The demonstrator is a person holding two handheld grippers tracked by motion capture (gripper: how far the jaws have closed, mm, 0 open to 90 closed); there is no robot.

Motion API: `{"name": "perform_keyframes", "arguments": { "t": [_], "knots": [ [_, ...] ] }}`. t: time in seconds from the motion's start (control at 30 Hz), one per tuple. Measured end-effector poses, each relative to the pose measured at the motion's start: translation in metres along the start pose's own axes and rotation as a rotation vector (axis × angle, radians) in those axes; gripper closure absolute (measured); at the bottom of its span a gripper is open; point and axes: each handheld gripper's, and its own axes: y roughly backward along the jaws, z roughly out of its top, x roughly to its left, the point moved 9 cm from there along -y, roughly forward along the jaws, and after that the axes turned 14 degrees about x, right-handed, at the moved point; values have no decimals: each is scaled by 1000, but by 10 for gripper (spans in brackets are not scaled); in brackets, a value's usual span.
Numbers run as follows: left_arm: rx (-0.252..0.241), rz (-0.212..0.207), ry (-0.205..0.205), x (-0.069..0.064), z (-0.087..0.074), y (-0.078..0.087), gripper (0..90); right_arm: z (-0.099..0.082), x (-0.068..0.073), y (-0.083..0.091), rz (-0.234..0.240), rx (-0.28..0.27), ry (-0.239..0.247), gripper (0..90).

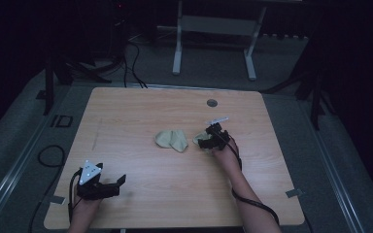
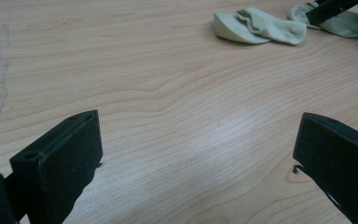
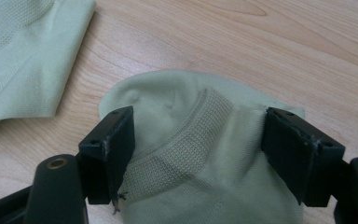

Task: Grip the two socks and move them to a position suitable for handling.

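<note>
Your right gripper (image 1: pixel 209 141) sits just right of the worktop's (image 1: pixel 141 194) centre, down over a pale green sock (image 3: pixel 200 154); in the right gripper view its jaws stand apart, one on each side of the sock's ribbed cuff, and the cloth lies flat on the wood between them; whether the pads already press on the fabric you cannot tell from that view, so count it as straddled, not clamped. A second sock (image 1: pixel 172 140), folded over on itself, lies just beside the first at its nine o'clock, the two close but apart in the high view; in the left gripper view this folded sock (image 2: pixel 258 27) shows at the far top, with the other one (image 2: pixel 345 22) to its right under the dark tip of your right gripper (image 2: pixel 328 10).

Your left gripper (image 1: pixel 114 184) rests near the worktop's seven o'clock corner, close to the near edge; its jaws stand wide apart over bare wood, with nothing between them.

You have open wood all round the socks: a broad bare stretch toward nine o'clock, more toward twelve o'clock up to a small round hole (image 1: pixel 211 103) near the far edge, and a clear strip toward three o'clock before the right edge.
</note>
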Motion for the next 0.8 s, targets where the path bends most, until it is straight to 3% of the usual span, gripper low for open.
{"name": "perform_keyframes", "arguments": {
  "t": [0.23, 0.33, 0.4, 0.43, 0.47, 0.67, 0.8],
  "knots": [
    [-1, 1, 3, -1, 0, -1, 11, -1, 3, 2, -5, -12, -4, 358],
    [-1, 0, 6, 0, 0, -1, 11, -2, 7, 4, -14, -27, -14, 561],
    [1, -5, 8, 0, 0, -1, 11, -2, 8, 4, -17, -30, -12, 607],
    [4, -5, 9, 0, -1, -1, 11, -1, 9, 5, -26, -27, -10, 712],
    [5, -8, 11, 0, -1, -2, 11, -1, 8, 5, -34, -23, -2, 752],
    [5, -13, 16, 0, -1, -1, 11, 0, 7, 9, -42, 4, -2, 799],
    [5, -12, 23, 1, -1, -2, 11, 1, 8, 18, -21, 1, 8, 799]
  ]
}}
